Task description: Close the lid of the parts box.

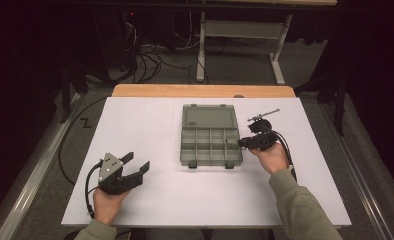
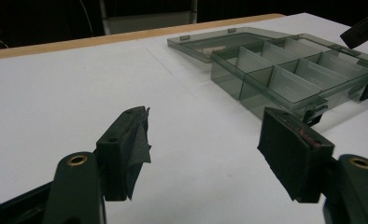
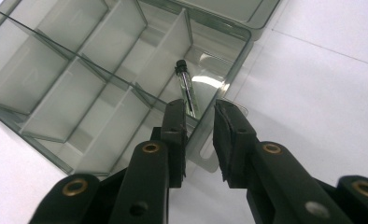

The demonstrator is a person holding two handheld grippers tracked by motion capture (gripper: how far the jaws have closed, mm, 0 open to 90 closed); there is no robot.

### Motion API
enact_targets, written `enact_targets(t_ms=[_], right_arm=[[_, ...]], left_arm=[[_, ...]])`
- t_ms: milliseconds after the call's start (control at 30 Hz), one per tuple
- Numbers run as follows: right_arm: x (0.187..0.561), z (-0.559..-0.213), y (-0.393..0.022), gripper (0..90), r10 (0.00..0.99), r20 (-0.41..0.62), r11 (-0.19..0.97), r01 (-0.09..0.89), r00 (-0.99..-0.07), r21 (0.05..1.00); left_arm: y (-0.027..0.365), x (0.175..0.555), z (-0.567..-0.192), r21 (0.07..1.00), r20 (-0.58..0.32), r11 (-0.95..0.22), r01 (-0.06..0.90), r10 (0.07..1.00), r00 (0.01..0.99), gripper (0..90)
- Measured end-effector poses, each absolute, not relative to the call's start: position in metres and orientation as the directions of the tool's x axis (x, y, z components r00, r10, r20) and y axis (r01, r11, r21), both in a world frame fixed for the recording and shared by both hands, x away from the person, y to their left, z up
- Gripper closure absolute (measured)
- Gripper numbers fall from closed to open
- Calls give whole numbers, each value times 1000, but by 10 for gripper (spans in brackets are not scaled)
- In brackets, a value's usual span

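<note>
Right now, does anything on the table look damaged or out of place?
The pad on one jaw of the left gripper looks torn, its edge peeling loose. Otherwise the organizer box lies open and flat, with a small vial leaning in one compartment.

I'm at a white-topped table with a wooden far edge (image 1: pixel 200 90); beyond it, grey carpeted floor (image 1: pixel 235 70), tangled black cables (image 1: pixel 147 62), a white metal desk frame (image 1: pixel 240 30), darkness around.

A dim lab or workshop: beyond a white-topped desk (image 1: pixel 150 140), tangled cables (image 1: pixel 150 62) trail across grey carpet beside the metal legs of a second bench (image 1: pixel 235 30).
</note>
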State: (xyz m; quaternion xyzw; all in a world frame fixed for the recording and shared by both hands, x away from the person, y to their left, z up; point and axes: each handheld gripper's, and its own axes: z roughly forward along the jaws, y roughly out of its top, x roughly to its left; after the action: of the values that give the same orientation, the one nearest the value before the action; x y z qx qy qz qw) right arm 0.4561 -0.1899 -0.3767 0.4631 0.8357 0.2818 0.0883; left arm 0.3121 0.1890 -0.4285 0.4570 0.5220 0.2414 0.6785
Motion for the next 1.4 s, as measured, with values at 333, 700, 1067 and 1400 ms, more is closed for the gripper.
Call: enact_targets(t_ms=[333,700,1067,1400], right_arm=[[462,-382,-188,744,835,124,408,754,-536,515],[466,-381,-186,742,839,137,409,776,-527,481],[465,-382,-187,744,833,138,411,767,-535,493],[464,-383,-187,745,835,135,408,765,-533,498]], left_arm=[[190,319,-424,872,-487,470,136,807,334,329],[181,339,-419,881,-474,443,168,814,336,347],[154,372,-416,887,-461,409,215,814,353,364],[141,393,-410,875,-483,424,235,799,358,368]])
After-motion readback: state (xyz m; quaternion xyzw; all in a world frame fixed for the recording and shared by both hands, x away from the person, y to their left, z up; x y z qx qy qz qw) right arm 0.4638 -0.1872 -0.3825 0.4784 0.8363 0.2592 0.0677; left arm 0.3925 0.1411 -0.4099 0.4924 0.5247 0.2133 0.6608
